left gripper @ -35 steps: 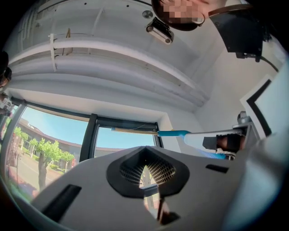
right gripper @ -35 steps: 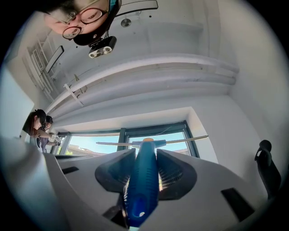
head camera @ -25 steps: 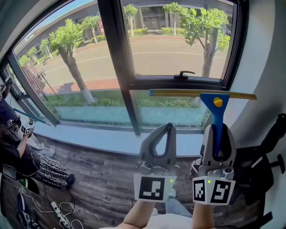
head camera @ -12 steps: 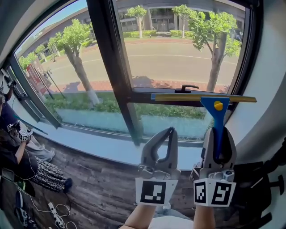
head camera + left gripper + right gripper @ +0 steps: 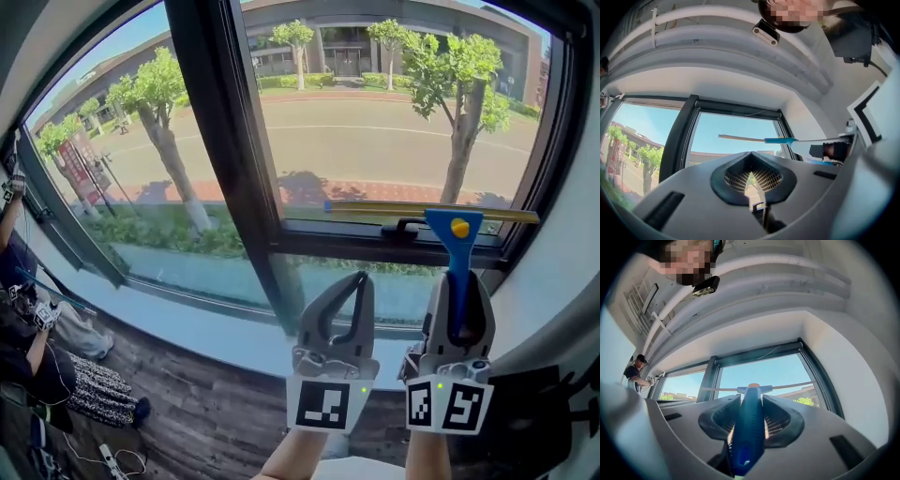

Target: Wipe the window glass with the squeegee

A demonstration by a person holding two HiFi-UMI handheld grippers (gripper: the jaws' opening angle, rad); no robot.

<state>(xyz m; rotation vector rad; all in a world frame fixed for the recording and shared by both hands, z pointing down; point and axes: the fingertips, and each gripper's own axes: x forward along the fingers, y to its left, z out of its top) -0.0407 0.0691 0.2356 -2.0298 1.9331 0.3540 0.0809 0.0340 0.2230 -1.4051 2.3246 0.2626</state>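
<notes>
**Squeegee raised at the right-hand pane, left gripper idle beside it**

Both forearms reach forward from 6 o'clock in the head view, side by side, the grippers pointing up at the window. The right gripper (image 5: 457, 281) (image 5: 749, 401) stands at about 5 o'clock, its jaws clamped on the blue handle of the squeegee (image 5: 453, 246) (image 5: 747, 427), which rises upright from between them. The yellow blade lies level across the top of the handle, just above the window handle (image 5: 405, 226) and the horizontal bar of the frame; whether it touches the window glass (image 5: 375, 131) cannot be told. The left gripper (image 5: 359, 278) (image 5: 751, 154) stands just beside it, at its 9 o'clock, jaws pressed together at the tips with nothing between them; its own view shows the squeegee (image 5: 780, 140) off at 3 o'clock.

A thick dark mullion (image 5: 225, 141) splits the window. A pale sill (image 5: 197, 319) runs beneath, then wood-plank floor (image 5: 206, 403). At 9 o'clock a person (image 5: 28, 319) is at the neighbouring pane. Outside lie a sunlit road and trees.
</notes>
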